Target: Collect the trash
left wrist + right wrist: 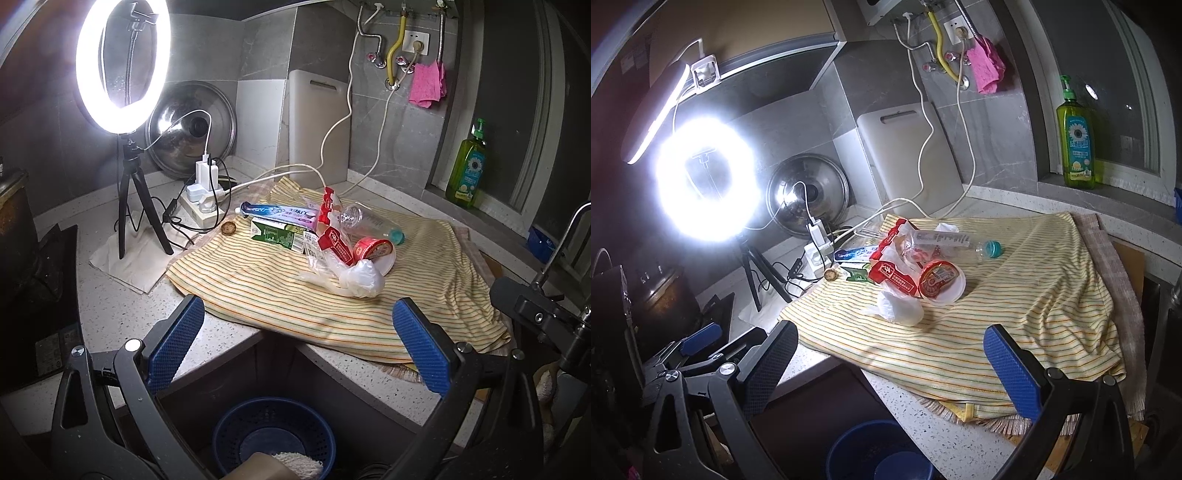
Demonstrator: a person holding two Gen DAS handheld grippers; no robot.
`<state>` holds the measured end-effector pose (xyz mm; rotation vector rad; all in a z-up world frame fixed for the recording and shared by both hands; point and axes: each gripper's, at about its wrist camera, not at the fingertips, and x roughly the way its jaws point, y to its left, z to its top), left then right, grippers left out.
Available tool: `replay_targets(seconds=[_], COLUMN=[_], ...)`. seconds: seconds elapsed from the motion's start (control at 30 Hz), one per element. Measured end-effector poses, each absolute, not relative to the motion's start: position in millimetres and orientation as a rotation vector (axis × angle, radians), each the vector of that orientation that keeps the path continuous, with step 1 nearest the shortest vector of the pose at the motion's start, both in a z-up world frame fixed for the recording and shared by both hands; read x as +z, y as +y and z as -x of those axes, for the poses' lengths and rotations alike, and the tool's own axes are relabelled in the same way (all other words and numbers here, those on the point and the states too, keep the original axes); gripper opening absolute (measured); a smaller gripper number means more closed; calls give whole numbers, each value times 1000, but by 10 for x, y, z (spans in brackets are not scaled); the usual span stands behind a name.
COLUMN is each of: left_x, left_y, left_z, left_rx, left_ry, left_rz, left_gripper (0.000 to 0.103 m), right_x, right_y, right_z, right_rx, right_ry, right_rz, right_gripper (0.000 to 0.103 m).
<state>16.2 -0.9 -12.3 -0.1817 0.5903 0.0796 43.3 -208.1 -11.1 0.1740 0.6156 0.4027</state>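
Observation:
A pile of trash lies on a yellow striped cloth [280, 295] [1015, 314]: a crumpled white plastic bag [360, 278] [901, 308], a red-lidded cup [375, 251] [940, 282], a red wrapper [334, 240] [892, 277], a clear plastic bottle [369, 219] [945, 242], a green carton [279, 234], a toothpaste tube [277, 212] [851, 254]. A blue basket [273, 435] [879, 454] stands on the floor below the counter edge. My left gripper [299, 343] is open and empty, over the basket in front of the cloth. My right gripper [892, 362] is open and empty, short of the pile.
A bright ring light on a tripod [123, 55] [707, 177], a power strip with chargers [205, 199] [816, 251] and cables stand at the back left. A pot lid [192, 129], cutting board [317, 122] and green soap bottle [467, 166] [1076, 144] stand behind.

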Motion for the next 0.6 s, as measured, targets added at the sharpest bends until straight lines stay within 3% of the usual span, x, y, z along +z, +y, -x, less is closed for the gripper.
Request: replay_targets(seconds=[0.6], left_x=[-65], left_y=[26], left_z=[-164], left_rx=[85], left_ry=[586], left_rz=[180], left_gripper=[103], right_x=[-136], right_y=[-2065], right_z=[-418], right_rx=[410], right_ry=[617], right_rz=[-177], right_gripper=[102])
